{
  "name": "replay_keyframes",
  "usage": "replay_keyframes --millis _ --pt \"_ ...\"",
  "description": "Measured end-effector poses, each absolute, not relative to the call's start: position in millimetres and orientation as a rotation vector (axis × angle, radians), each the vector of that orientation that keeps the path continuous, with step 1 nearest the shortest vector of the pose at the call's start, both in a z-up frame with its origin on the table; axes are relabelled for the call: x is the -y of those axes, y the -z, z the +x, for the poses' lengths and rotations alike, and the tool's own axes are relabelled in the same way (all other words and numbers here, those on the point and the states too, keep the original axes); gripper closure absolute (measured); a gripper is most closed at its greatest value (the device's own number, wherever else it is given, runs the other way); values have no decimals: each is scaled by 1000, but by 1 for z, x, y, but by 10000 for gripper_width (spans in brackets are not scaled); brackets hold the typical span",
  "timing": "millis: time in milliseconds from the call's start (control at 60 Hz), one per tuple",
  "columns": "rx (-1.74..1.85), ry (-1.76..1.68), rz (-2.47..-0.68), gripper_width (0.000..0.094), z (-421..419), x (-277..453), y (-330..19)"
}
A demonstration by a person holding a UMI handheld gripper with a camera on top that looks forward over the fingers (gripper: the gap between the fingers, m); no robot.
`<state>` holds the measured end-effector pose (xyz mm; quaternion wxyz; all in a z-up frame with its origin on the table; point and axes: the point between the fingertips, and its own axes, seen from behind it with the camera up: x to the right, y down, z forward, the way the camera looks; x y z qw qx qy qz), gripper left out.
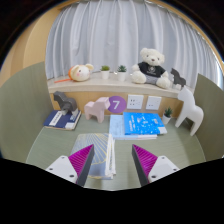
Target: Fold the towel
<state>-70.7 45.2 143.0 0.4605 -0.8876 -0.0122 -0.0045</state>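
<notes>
— Towel (104, 160), that pale strip running from between the fingers out across the table (50, 145) — is that what's meant to be folded?

— I'd say so. It lies flat on the greenish top, its near end sitting between the two purple pads (82, 158), though I can't make out its edges well.

— Has the gripper (113, 160) got hold of it?

— Not that I can see. The fingers stand well apart with a gap either side of the cloth; nothing is pinched.

— How would it handle?

— Soft and light, I'd guess, limp enough to sag and drag. Best taken at a corner or along the near hem, where one layer can be nipped and lifted over.

— And beyond it?

— A blue-and-white booklet (141, 124) just ahead, a purple disc with a seven (116, 103), a small pink figure (97, 110), a white horse-shaped stand (189, 110) to one side, a grey toy (66, 101) over some books (60, 119) on the other. On the ledge behind, a white teddy bear (151, 67), a smaller plush (80, 72), little potted plants (104, 71), and curtains (110, 30).
</notes>
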Motion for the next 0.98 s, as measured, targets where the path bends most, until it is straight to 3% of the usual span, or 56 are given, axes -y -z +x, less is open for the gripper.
replay_keyframes --millis 150,267,600,983 --pt "5 -42 -2090 168 -66 -5 -204" --pt "-14 -13 -2058 172 -49 39 -223" --pt "-81 62 -2084 172 -21 168 -213" --pt "-33 68 -2084 162 -29 226 -212"
